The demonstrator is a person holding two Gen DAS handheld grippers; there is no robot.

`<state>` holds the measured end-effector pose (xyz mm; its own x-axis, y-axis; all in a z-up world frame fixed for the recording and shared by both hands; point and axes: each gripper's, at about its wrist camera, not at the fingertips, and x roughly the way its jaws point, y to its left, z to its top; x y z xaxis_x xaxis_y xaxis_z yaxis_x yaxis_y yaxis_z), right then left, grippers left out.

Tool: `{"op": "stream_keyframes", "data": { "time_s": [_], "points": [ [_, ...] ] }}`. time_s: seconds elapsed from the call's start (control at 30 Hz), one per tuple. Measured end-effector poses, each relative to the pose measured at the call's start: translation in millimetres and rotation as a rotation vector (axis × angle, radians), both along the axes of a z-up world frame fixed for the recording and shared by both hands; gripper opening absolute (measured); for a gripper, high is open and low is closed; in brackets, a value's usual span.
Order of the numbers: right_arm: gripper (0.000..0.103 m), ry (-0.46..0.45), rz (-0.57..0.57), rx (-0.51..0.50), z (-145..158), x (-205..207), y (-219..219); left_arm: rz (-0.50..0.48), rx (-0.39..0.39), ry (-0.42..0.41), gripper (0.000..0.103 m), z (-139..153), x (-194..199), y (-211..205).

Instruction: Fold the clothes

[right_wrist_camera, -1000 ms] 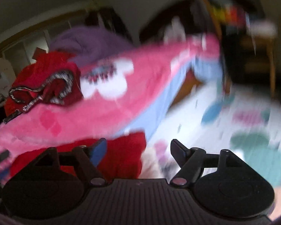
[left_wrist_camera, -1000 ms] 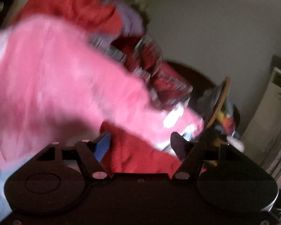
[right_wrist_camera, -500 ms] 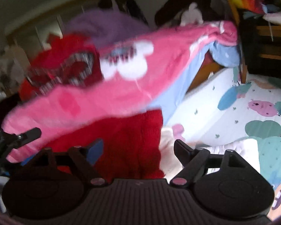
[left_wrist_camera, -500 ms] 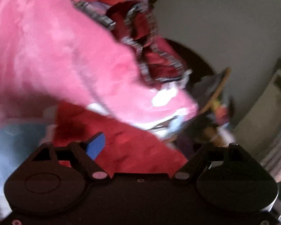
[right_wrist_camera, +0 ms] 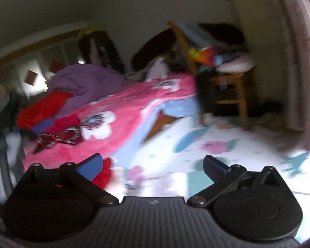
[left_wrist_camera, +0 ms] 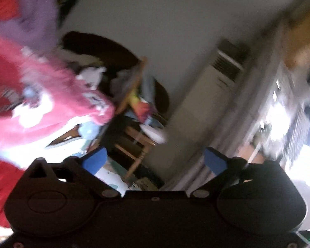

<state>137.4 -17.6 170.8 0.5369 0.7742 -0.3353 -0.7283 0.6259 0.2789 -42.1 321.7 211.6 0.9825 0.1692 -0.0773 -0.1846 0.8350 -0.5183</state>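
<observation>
Grippers both stand wide apart with nothing between their blue-padded fingers. Left gripper is tipped upward and rolled, its camera looking toward a grey wall, a tall white floor-standing air conditioner and a wooden chair loaded with colourful items; the picture is heavily blurred. Right gripper is held fairly level and low, looking across a white play mat printed with teal and pink shapes. Clothes lie in a heap to the left of the right wrist view: a pink fleece garment with white flower prints stretches with its long axis running from lower left up to the right, its far end pointing toward the chair, with pale blue fabric showing along its lower edge. On its left end sits a red garment with patterned trim, behind that a purple garment. A further red piece lies just beside the right gripper's left finger; whether they touch cannot be told. In the left wrist view the pink fleece fills the left side
</observation>
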Motion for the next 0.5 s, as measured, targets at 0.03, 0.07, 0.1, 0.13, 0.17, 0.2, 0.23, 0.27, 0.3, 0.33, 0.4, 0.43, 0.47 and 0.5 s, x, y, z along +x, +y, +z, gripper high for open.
{"op": "stream_keyframes", "data": {
  "time_s": [0.03, 0.07, 0.1, 0.13, 0.17, 0.2, 0.23, 0.27, 0.3, 0.33, 0.4, 0.43, 0.47, 0.5],
  "points": [
    [0.103, -0.018, -0.043, -0.024, 8.1, -6.7, -20.7, -0.025, 0.046, 0.036, 0.103, 13.5, 8.1, -18.6],
    [0.103, -0.020, -0.082, -0.045, 10.5, -12.9, -37.3, -0.056, 0.094, 0.072, 0.103, 23.1, 15.6, -37.7],
    [0.103, -0.006, -0.117, -0.064, 7.2, -18.8, -49.8, -0.087, 0.143, 0.109, 0.103, 32.7, 23.1, -56.7],
    [0.103, 0.007, -0.152, -0.084, 3.9, -24.7, -62.3, -0.123, 0.179, 0.143, 0.103, 37.6, 29.7, -76.9],
    [0.103, 0.021, -0.187, -0.103, 0.6, -30.6, -74.8, -0.162, 0.207, 0.174, 0.103, 39.0, 35.8, -98.1],
    [0.103, 0.035, -0.222, -0.122, -2.8, -36.5, -87.3, -0.198, 0.227, 0.198, 0.103, 36.6, 42.0, -115.7],
    [0.103, 0.049, -0.257, -0.141, -6.1, -42.4, -99.8, -0.225, 0.241, 0.218, 0.103, 31.2, 46.6, -131.9],
    [0.103, 0.062, -0.292, -0.161, -9.4, -48.3, -112.3, -0.248, 0.251, 0.238, 0.103, 23.6, 49.9, -148.9],
    [0.103, 0.076, -0.326, -0.180, -12.7, -54.2, -124.8, -0.272, 0.259, 0.258, 0.103, 14.2, 53.0, -165.7],
    [0.103, 0.090, -0.361, -0.199, -16.0, -60.0, -137.3, -0.299, 0.256, 0.284, 0.103, 3.0, 56.0, -182.5],
    [0.103, 0.118, -0.431, -0.238, -22.6, -71.8, -162.3, -0.358, 0.236, 0.345, 0.103, -22.1, 61.4, -216.0],
    [0.103, 0.131, -0.466, -0.257, -26.0, -77.7, -174.8, -0.392, 0.238, 0.383, 0.103, -35.0, 64.1, -232.6],
    [0.103, 0.145, -0.501, -0.276, -29.3, -83.6, -187.3, -0.430, 0.251, 0.425, 0.103, -48.3, 66.6, -249.1],
    [0.103, 0.159, -0.523, -0.290, -34.7, -86.2, -194.3, -0.461, 0.277, 0.462, 0.103, -62.4, 66.9, -268.6]
  ]
}}
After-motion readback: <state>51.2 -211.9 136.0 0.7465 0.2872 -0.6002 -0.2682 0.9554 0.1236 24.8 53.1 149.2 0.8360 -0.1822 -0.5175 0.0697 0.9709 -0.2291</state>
